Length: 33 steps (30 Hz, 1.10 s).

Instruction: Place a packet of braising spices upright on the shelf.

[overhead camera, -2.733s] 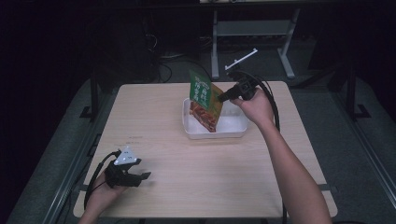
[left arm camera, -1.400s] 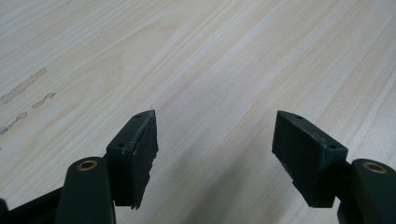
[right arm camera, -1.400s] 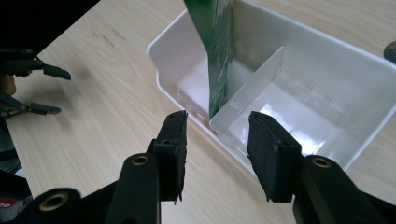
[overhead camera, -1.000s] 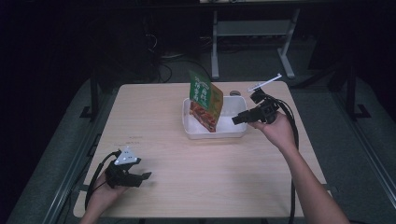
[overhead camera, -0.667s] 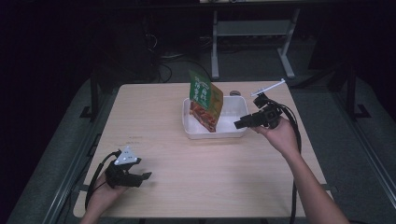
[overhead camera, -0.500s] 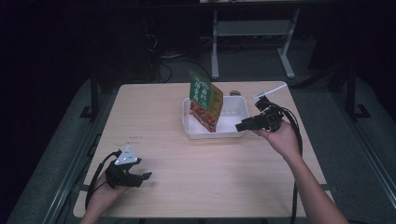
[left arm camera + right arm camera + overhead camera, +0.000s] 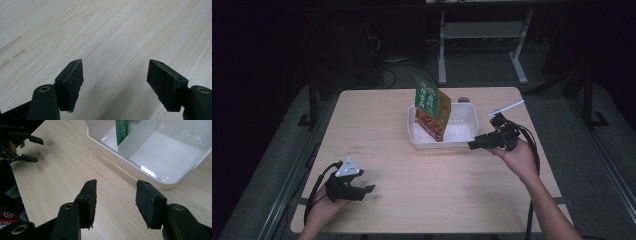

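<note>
A green and red snack bag (image 7: 431, 107) stands upright in the left compartment of a white plastic tray (image 7: 464, 141) at the table's middle back. My right gripper (image 7: 473, 145) hovers low by the tray's front right corner (image 7: 165, 182), pointing left. Its jaws have just been opening and nothing is between them (image 7: 115, 195). The bag's green edge (image 7: 123, 130) stands behind the tray's divider. My left gripper (image 7: 368, 189) rests near the front left of the table, open over bare wood (image 7: 112, 72). It also appears far off (image 7: 22, 147) in the right gripper view.
The light wooden table (image 7: 377, 130) has bare room to the left and front of the tray. A small round object (image 7: 462, 99) sits just behind the tray. Dark floor, desk legs (image 7: 442, 50) and cables lie beyond the far edge.
My right gripper has left the bag in the tray, swung out to the right of the tray and come down toward the table. The left gripper has stayed put.
</note>
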Available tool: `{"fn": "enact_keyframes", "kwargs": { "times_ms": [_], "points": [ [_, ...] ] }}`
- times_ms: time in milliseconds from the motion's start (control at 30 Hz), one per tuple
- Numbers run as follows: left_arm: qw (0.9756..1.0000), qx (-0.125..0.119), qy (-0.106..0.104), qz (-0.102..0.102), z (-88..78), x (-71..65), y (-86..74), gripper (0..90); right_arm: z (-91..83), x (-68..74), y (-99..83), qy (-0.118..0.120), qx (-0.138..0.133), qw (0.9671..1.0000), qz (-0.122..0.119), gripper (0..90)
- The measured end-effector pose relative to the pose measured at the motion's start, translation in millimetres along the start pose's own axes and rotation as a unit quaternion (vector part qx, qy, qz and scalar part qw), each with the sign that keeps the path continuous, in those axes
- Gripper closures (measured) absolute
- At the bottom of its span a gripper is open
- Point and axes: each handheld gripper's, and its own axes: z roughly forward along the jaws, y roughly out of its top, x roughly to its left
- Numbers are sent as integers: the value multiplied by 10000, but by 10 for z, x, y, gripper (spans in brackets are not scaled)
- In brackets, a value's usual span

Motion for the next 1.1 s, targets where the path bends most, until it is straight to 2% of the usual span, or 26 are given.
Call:
{"fn": "enact_keyframes", "kwargs": {
  "times_ms": [1100],
  "points": [
    [10000, -33, -26, -27, 4, -4, 2, 288, -8, -97, -672, 228, -189, 9991, 309, 482]
  ]
}}
